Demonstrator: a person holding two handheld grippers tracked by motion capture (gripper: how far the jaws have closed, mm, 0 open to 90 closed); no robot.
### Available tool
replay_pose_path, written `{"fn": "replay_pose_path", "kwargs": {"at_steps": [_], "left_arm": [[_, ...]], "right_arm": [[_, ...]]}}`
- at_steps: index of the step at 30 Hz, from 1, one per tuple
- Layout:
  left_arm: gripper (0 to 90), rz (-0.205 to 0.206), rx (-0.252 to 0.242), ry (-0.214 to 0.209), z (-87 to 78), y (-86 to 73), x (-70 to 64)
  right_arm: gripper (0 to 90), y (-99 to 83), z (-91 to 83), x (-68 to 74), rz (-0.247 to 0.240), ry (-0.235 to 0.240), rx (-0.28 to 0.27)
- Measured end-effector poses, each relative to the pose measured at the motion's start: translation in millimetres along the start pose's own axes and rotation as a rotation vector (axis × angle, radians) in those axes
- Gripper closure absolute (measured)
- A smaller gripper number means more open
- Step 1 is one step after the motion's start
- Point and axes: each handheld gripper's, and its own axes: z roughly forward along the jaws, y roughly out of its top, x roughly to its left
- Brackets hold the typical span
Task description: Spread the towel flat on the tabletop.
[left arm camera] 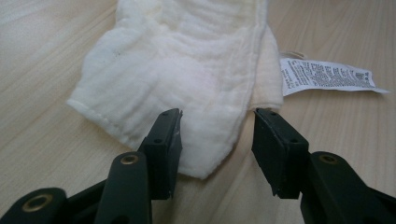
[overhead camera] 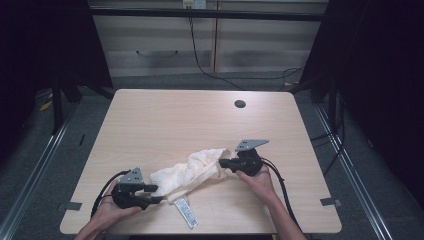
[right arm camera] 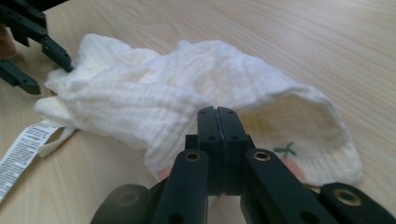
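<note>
Here cloth [overhead camera: 187,174] crumpled, cream, white label [overhead camera: 186,212].

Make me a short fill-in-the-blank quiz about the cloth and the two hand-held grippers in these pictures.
1. The left hand-held gripper has its jaws ____ around a corner of the white cloth.
2. The right hand-held gripper has its jaws ____.
3. The printed care label lies on the wooden ____.

Missing words: open; shut; table
</note>
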Motion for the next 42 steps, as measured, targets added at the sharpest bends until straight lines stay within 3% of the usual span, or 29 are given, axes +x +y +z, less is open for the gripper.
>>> {"fn": "replay_pose_path", "kwargs": {"at_steps": [6, 10, 13, 15, 20, 28, 34, 42], "left_arm": [[52.0, 0.015, -0.005, 0.032, 1.7, -0.1, -0.9], [68.0, 0.025, -0.009, 0.093, 0.7, -0.7, -0.5], [82.7, 0.025, -0.02, 0.082, -0.1, -1.0, 1.8], [87.4, 0.026, -0.033, 0.071, 0.0, -0.4, 2.6], [88.4, -0.017, -0.081, 0.044, -6.2, 5.1, 7.4], [88.5, -0.056, -0.166, 0.051, -19.3, 17.6, 17.1], [88.5, -0.05, -0.201, 0.061, -26.7, 30.7, 18.4], [88.5, -0.042, -0.306, 0.082, -48.1, 58.8, 20.2]], "right_arm": [[90.0, -4.6, 6.0, -7.0, 0.021, -0.025, 0.032], [90.0, -7.7, 7.0, -10.2, 0.034, -0.03, 0.025], [89.9, -9.2, 6.1, -10.4, 0.036, -0.03, 0.025], [89.9, -10.0, 4.9, -10.5, 0.038, -0.028, 0.02], [90.0, -8.2, -0.6, -10.1, 0.04, -0.032, -0.001], [90.0, 1.3, -17.8, -4.5, 0.016, -0.043, -0.045], [90.0, 12.3, -38.4, -6.8, 0.006, -0.065, -0.087], [90.0, 31.8, -62.0, -3.0, -0.014, -0.08, -0.157]]}}
